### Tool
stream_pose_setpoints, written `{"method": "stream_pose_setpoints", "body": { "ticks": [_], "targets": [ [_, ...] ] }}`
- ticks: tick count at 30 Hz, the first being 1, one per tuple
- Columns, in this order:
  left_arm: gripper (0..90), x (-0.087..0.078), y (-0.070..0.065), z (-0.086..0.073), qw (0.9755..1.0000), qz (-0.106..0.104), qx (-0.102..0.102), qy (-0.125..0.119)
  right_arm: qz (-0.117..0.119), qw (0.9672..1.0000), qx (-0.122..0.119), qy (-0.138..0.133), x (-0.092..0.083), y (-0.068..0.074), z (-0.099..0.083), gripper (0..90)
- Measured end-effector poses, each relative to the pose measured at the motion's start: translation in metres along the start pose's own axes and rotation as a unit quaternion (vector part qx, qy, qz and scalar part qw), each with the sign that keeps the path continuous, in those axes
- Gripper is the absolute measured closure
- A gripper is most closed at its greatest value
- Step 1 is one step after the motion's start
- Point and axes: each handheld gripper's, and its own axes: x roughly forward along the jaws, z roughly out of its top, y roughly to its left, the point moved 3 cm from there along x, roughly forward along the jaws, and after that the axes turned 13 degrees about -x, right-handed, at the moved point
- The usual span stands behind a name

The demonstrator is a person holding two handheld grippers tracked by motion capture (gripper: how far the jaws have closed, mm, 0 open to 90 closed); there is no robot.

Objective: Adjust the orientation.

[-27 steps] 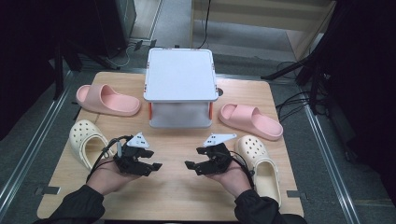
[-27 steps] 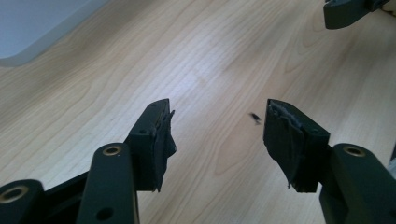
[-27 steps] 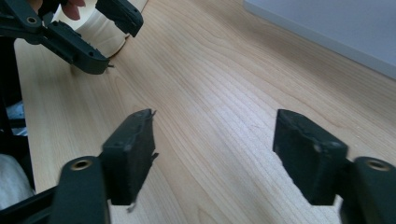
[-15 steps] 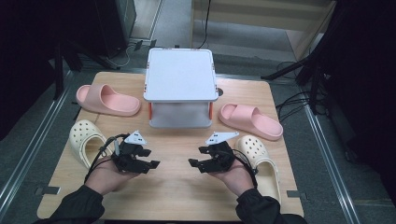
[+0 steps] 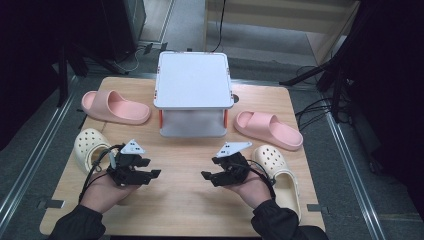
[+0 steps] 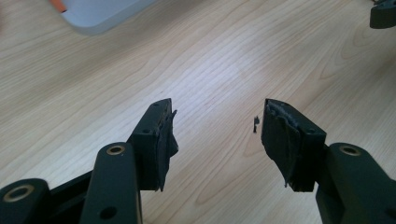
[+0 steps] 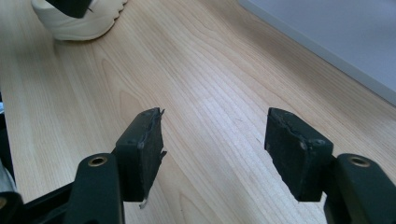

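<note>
Two pairs of shoes lie on the wooden table (image 5: 185, 200). One pink slide (image 5: 117, 107) is at the left and the other pink slide (image 5: 270, 130) at the right. A cream clog (image 5: 90, 147) lies near the left edge, and its mate (image 5: 277, 167) lies at the front right. My left gripper (image 5: 150, 167) hovers just right of the left clog, open, with bare wood between its jaws (image 6: 217, 128). My right gripper (image 5: 207, 169) is held just left of the right clog, also open and holding nothing (image 7: 215, 140).
A white two-tier stand (image 5: 192, 85) with orange posts occupies the back middle of the table; its corner (image 6: 98, 14) and base (image 7: 336, 42) appear in the gripper views. The left clog (image 7: 79, 21) lies far off in the right gripper view. Bare wood lies between the hands.
My left gripper has drifted a little to the left, closer to the cream clog. The right hand has hardly moved. Both pairs of jaws stay apart.
</note>
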Motion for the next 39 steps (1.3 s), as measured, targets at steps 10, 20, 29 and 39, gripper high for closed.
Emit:
{"method": "stream_pose_setpoints", "body": {
  "ticks": [10, 20, 29, 39],
  "targets": [
    [44.6, -0.015, 0.015, -0.01, 0.999, 0.031, -0.032, -0.002, 0.001, 0.9999, -0.008, 0.014, 0.005, -0.001, 0.001, 37.0],
    [44.8, -0.033, 0.038, -0.022, 0.9948, 0.069, -0.073, -0.016, -0.001, 0.9997, -0.012, 0.02, 0.006, -0.002, 0.001, 36.7],
    [44.7, -0.043, 0.057, -0.026, 0.9863, 0.104, -0.122, -0.037, -0.001, 0.9995, -0.016, 0.026, 0.008, -0.002, 0.0, 36.3],
    [43.4, -0.03, 0.08, -0.018, 0.976, 0.148, -0.156, -0.037, -0.004, 0.9991, -0.022, 0.037, 0.012, 0.0, -0.001, 36.2]
  ]
}}
